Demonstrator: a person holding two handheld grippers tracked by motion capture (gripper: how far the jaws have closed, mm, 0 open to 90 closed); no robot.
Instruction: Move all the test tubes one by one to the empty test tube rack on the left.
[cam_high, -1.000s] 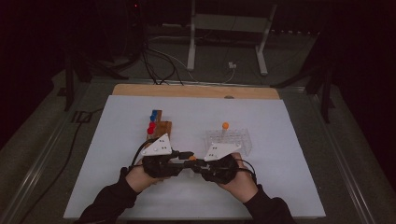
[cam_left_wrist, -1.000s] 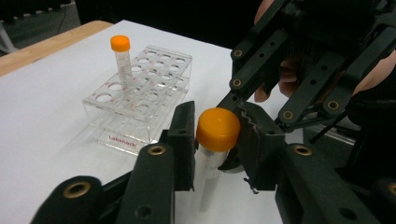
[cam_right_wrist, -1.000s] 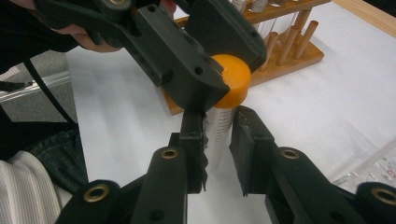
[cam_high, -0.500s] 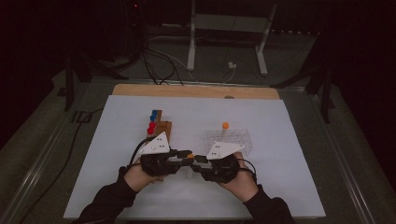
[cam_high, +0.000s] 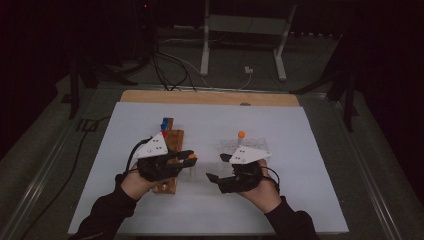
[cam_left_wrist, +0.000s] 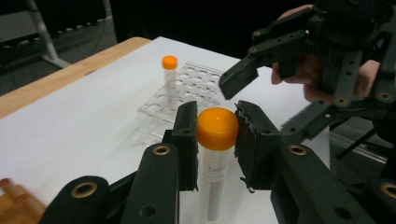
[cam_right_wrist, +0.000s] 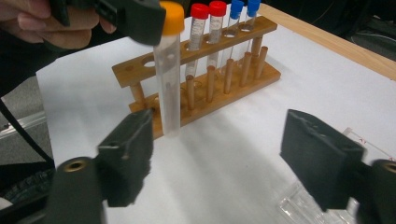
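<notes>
The right tongs (cam_high: 216, 167) have just sprung apart, leaving the orange-capped tube (cam_left_wrist: 216, 154) clamped upright in the left tongs (cam_high: 191, 158) above the counter (cam_high: 310, 200): handover apparently done.

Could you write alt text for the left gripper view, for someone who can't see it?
Two black jaws of the left gripper clamp the cap of an upright orange-capped tube above a white table. Behind it, a second orange-capped tube stands in a clear plastic rack; the right gripper, jaws apart, hangs at upper right.
</notes>
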